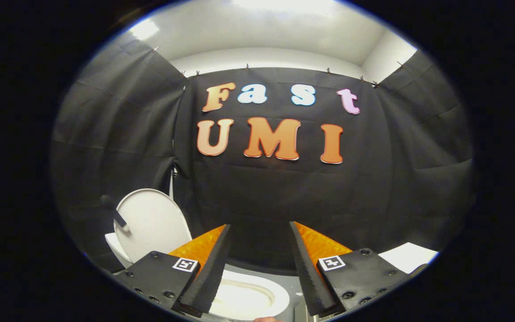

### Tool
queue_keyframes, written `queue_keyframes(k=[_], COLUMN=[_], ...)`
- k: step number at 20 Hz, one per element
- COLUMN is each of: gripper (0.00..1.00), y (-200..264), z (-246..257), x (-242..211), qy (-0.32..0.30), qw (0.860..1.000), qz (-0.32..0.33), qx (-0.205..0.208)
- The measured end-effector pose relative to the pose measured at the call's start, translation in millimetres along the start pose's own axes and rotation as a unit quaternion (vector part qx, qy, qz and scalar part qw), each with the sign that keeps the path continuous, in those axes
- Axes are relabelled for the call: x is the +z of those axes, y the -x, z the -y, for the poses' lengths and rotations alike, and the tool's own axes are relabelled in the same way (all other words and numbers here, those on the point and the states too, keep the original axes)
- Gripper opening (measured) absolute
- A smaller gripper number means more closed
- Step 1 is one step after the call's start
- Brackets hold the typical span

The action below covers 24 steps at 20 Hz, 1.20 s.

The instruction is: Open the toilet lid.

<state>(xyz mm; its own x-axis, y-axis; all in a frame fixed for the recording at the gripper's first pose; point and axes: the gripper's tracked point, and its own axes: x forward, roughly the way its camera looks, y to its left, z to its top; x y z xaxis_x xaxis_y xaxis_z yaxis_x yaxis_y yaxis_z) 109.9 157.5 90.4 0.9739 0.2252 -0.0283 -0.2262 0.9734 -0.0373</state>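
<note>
The white toilet lid (pixel 152 223) stands raised, nearly upright, beyond and to the left of my left finger, leaning back toward the black cloth wall. A small dark handle piece (pixel 120 219) sits on the lid's left side. Below the fingers lies the white seat ring and open bowl (pixel 244 297), partly hidden by the left finger. My gripper (pixel 259 232) is open, its fingers spread wide with nothing between them, held above the bowl and clear of the lid.
Black cloth walls close the booth on the left, back and right. A white flat surface (pixel 407 257) shows low on the right, beyond the right finger. A white ceiling with lights lies above the cloth.
</note>
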Motion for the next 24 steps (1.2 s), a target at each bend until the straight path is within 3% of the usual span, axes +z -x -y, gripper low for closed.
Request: queue_keyframes(k=[7, 13, 20, 24], gripper=[0.83, 0.83, 0.83, 0.83], y=[39.3, 70.3, 81.7, 82.2], z=[71.1, 103.5, 119.7, 103.0], x=[-54.4, -101.5, -138.8, -145.0], qy=[0.010, 0.010, 0.002, 0.012], qw=[0.999, 0.996, 0.994, 0.994], qz=[-0.021, -0.035, -0.041, -0.048], qx=[-0.048, -0.082, -0.102, -0.093])
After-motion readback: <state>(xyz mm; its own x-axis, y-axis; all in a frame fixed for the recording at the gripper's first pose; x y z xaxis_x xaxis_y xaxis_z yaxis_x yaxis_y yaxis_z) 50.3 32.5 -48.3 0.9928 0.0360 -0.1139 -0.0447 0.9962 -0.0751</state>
